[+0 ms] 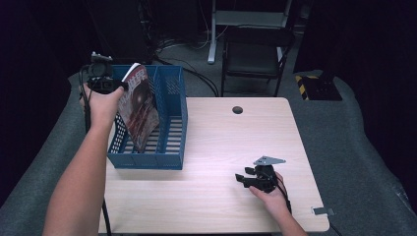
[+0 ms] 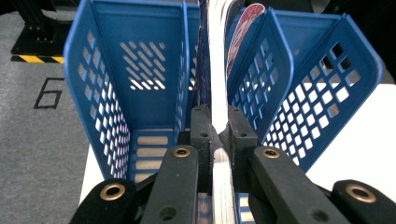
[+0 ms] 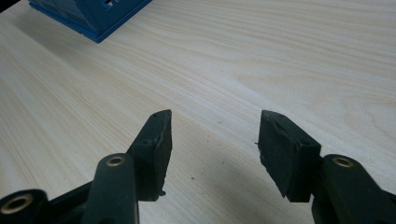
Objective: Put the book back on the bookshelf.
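Note:
A blue perforated file rack (image 1: 169, 123) stands on the left part of the wooden table (image 1: 221, 142). A magazine (image 1: 139, 105) with a dark red cover leans inside the rack's left compartment, its lower edge down near the slatted floor. My left gripper (image 1: 120, 86) is shut on the magazine's top edge; in the left gripper view the white page edges (image 2: 218, 84) run up between the two black jaws, with the rack's walls (image 2: 107, 79) on both sides. My right gripper (image 1: 239, 178) rests low over the table at the front right, open, with bare wood (image 3: 215, 135) between its jaws.
A corner of the blue rack (image 3: 88, 18) lies far off in the right gripper view. A small dark hole (image 1: 237, 109) marks the table's far edge. Behind the table stand a black folding chair (image 1: 255, 54) and cables on grey carpet.

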Available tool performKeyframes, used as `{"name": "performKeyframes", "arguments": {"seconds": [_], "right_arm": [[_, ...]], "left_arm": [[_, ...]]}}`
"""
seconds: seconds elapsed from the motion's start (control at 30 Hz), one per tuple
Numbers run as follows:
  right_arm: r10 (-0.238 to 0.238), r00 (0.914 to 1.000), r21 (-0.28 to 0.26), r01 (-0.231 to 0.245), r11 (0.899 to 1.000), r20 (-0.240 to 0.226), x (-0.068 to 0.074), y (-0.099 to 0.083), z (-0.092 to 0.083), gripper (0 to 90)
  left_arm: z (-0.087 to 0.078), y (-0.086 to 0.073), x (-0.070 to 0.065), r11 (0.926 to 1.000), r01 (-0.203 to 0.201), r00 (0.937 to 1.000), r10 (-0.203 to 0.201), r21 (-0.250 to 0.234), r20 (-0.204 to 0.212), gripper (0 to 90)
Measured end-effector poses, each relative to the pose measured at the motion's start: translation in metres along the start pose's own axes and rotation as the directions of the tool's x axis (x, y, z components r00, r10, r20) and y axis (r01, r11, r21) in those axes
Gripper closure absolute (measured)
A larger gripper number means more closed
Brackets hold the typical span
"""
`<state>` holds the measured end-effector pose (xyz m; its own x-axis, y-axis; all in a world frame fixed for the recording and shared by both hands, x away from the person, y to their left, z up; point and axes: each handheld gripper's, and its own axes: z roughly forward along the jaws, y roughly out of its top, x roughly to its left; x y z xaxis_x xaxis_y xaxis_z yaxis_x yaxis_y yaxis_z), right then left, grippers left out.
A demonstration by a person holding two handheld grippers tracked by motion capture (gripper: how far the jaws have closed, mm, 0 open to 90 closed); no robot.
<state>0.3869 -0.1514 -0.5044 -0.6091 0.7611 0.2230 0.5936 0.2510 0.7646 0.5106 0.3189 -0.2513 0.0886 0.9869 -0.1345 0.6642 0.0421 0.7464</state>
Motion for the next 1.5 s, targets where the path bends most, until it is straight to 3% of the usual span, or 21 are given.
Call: {"name": "performKeyframes", "arguments": {"seconds": [0.53,0.7,0.87,1.33,1.5], "right_arm": [[-0.001,1.0,-0.001,0.001,1.0,0.0,-0.001,0.0,-0.001,44.5],[-0.002,1.0,-0.002,0.002,1.0,0.001,-0.001,0.0,-0.001,44.4],[-0.002,1.0,-0.002,0.002,1.0,0.001,-0.001,0.0,-0.001,44.4],[-0.005,1.0,0.001,0.005,1.0,-0.003,0.0,0.0,0.001,44.4],[-0.005,1.0,0.003,0.005,1.0,-0.005,0.001,0.0,0.001,44.4]], "left_arm": [[0.021,-0.011,0.0,0.9989,-0.013,0.9999,0.013,0.045,0.003,83.9],[0.024,-0.013,-0.002,0.9992,-0.013,0.9999,0.013,0.038,0.001,83.8],[0.025,-0.015,0.0,0.9992,-0.016,0.9998,0.016,0.036,0.009,83.9],[0.021,-0.02,-0.001,0.9926,-0.057,0.9983,0.056,0.107,0.017,83.0],[0.02,-0.022,0.0,0.993,-0.066,0.9975,0.063,0.098,0.032,81.8]]}}
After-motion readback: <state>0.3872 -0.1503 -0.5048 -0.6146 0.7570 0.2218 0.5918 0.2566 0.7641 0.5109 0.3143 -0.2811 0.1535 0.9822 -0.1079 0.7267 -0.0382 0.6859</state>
